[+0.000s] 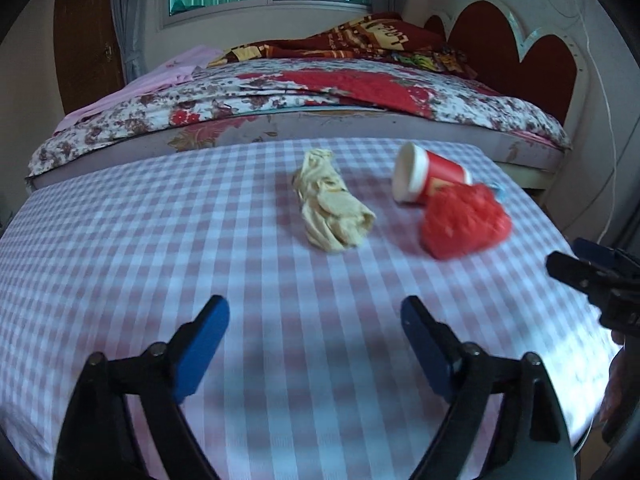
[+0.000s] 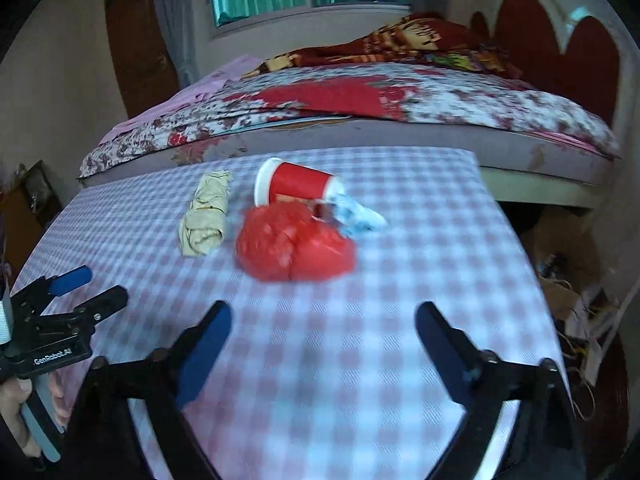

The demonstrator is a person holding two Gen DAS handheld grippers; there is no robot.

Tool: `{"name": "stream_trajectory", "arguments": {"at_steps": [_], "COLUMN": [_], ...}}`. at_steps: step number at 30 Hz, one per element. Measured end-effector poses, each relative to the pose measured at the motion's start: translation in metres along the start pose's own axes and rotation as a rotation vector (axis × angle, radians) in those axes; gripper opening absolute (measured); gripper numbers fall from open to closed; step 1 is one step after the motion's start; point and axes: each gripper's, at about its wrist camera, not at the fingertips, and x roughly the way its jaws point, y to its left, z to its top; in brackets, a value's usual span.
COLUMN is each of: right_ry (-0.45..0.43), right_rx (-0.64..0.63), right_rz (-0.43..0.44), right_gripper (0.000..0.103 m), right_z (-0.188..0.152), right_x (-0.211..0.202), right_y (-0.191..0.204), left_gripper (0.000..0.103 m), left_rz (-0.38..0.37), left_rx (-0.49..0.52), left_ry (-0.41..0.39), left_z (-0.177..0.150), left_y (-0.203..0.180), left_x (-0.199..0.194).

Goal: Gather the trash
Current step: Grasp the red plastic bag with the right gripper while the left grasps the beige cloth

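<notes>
On the checked tablecloth [image 1: 120, 264] [image 2: 380, 300] lie a crumpled beige wrapper [image 1: 330, 200] [image 2: 206, 214], a red paper cup [image 1: 426, 178] [image 2: 296, 184] tipped on its side, a crumpled red plastic bag [image 1: 466, 222] [image 2: 294, 246] and a white-and-blue scrap [image 2: 358, 214] behind the bag. My left gripper [image 1: 314, 316] [image 2: 96, 286] hangs open over the near cloth, short of the wrapper, with nothing between its blue pads. My right gripper [image 2: 322, 320] [image 1: 576, 254] is open as well, just short of the red bag, holding nothing.
A bed [image 1: 280, 92] [image 2: 360, 100] with a flowered quilt runs along the table's far edge, its red headboard [image 1: 512, 40] at the right. Clutter and cords [image 2: 568, 292] lie on the floor right of the table. A hand [image 2: 16, 416] grips the left tool's handle.
</notes>
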Motion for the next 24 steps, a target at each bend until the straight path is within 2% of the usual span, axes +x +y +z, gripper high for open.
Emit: {"name": "stream_trajectory", "arguments": {"at_steps": [6,10,13,16,18,19,21,24], "right_ry": [0.052,0.070,0.080,0.089,0.087,0.087,0.093,0.077], "right_rx": [-0.019,-0.025,-0.023,-0.021,-0.011,-0.002,0.009,0.016], "right_rz": [0.013,0.023,0.040,0.057,0.079,0.096,0.124,0.150], "right_gripper": [0.081,0.075,0.067,0.063,0.050,0.048,0.038,0.034], "right_z": [0.027,0.037,0.042,0.043,0.041,0.040,0.037,0.032], "right_x": [0.063,0.083,0.091,0.096,0.097,0.095,0.093,0.083], "right_y": [0.011,0.010,0.010,0.012,0.013,0.013,0.014,0.016], "left_gripper": [0.081,0.080,0.073,0.057,0.026,0.024,0.019,0.017], "left_rz": [-0.010,-0.023,-0.039,-0.052,-0.093,-0.101,-0.092,-0.094], "left_rx": [-0.004,-0.012,-0.016,-0.020,-0.035,-0.037,-0.017,-0.001], "left_ry": [0.030,0.046,0.086,0.118,0.128,0.124,0.101,0.081], "left_z": [0.031,0.051,0.061,0.064,0.062,0.061,0.055,0.044], "left_y": [-0.002,-0.003,-0.004,-0.003,-0.002,-0.002,-0.002,-0.001], "left_x": [0.057,0.084,0.104,0.115,0.115,0.111,0.099,0.080]}}
